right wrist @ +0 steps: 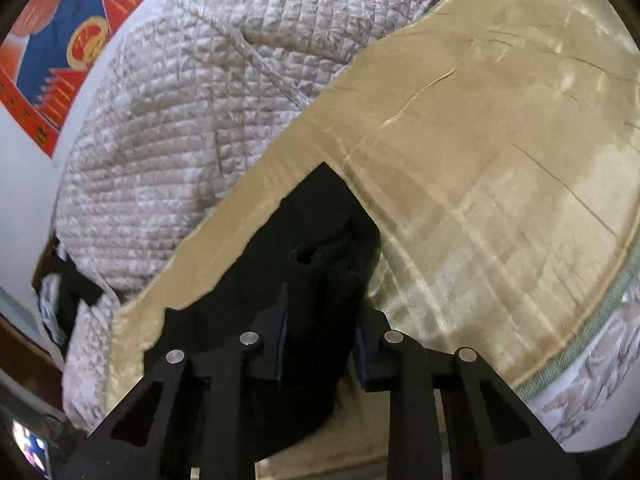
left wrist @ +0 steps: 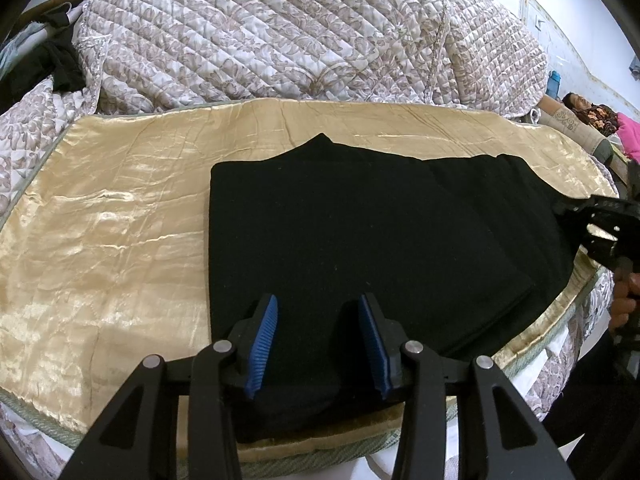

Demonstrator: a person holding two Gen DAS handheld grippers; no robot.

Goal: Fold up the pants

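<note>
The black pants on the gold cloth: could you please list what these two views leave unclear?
- Black pants: seams and layers lost in darkness, both views.
- Right gripper: whether its pads press the fabric; right wrist view blurred.
- Left gripper: the near pants edge is hidden behind its fingers, left wrist view.

L gripper (left wrist: 318,316): pitched down, jaws parted, blue pads (left wrist: 264,340) not pressed on cloth | R gripper (right wrist: 320,344): pitched down, jaws narrowed, closed on black fabric
</note>
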